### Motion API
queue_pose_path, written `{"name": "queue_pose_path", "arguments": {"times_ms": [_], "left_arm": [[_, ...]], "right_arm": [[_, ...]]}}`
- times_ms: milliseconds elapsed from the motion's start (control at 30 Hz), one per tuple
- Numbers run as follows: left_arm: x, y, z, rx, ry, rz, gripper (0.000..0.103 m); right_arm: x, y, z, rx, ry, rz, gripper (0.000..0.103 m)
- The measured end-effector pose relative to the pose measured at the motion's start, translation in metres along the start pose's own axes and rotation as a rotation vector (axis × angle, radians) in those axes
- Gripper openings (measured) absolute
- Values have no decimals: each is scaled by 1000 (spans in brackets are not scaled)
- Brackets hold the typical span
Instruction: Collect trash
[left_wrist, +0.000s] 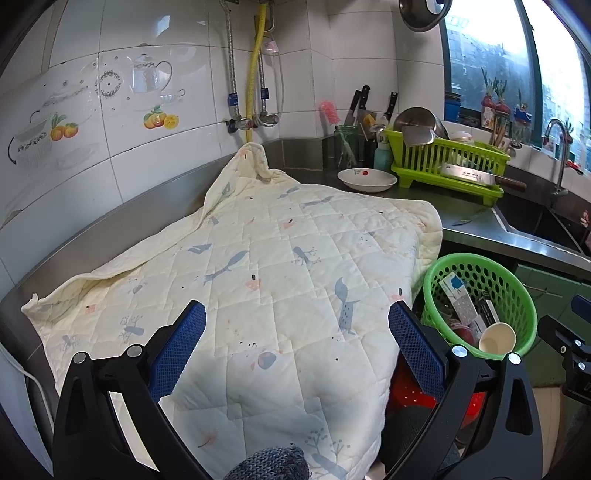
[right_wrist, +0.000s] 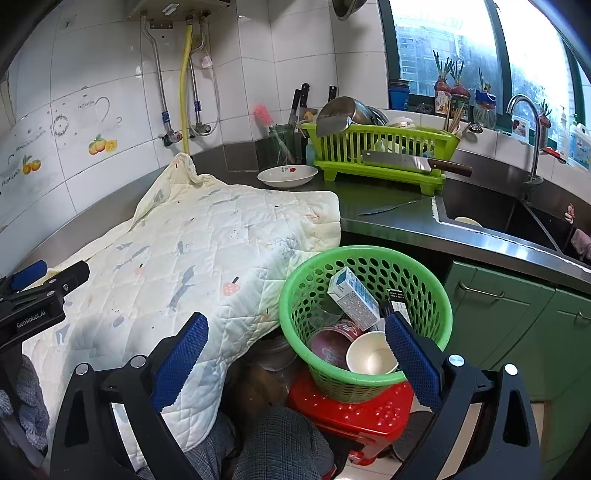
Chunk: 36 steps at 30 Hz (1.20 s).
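Note:
A green perforated trash basket (right_wrist: 295, 288) stands on a red stool (right_wrist: 354, 413) beside the counter. It holds a white paper cup (right_wrist: 371, 358), a blue-and-white carton (right_wrist: 352, 299), a reddish cup (right_wrist: 330, 343) and other packaging. The basket also shows in the left wrist view (left_wrist: 476, 266), at the right. My left gripper (left_wrist: 297, 321) is open and empty over the quilted cloth (left_wrist: 277, 258). My right gripper (right_wrist: 295, 332) is open and empty, in front of the basket's near rim. The left gripper shows at the left edge of the right wrist view (right_wrist: 37, 291).
The cream quilted cloth (right_wrist: 207, 251) drapes over the steel counter (right_wrist: 391, 218). Behind it are a white dish (right_wrist: 287, 176), a lime dish rack (right_wrist: 380, 155) with a cleaver (right_wrist: 406, 162), a knife block, and a sink (right_wrist: 491, 210) with a faucet at the right. Green cabinets stand below.

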<state>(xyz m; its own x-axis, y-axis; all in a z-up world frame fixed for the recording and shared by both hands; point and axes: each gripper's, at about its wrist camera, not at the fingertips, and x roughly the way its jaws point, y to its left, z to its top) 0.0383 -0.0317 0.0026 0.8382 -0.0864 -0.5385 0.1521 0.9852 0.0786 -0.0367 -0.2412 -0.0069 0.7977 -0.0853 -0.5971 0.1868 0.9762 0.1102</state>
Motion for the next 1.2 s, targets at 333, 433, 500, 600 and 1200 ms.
{"name": "queue_pose_path", "arguments": {"times_ms": [333, 433, 500, 600, 1200], "left_arm": [[1, -1, 0, -3, 5, 1, 98], [1, -1, -1, -2, 5, 1, 98], [1, -1, -1, -3, 6, 0, 98], [1, -1, -2, -3, 7, 0, 98], [2, -2, -3, -8, 8, -1, 98]], "right_arm": [[1, -1, 0, -2, 0, 0, 93], [1, -1, 0, -1, 0, 0, 93], [2, -1, 0, -2, 0, -2, 93], [2, -1, -1, -2, 0, -2, 93], [5, -2, -3, -6, 0, 2, 93]]}}
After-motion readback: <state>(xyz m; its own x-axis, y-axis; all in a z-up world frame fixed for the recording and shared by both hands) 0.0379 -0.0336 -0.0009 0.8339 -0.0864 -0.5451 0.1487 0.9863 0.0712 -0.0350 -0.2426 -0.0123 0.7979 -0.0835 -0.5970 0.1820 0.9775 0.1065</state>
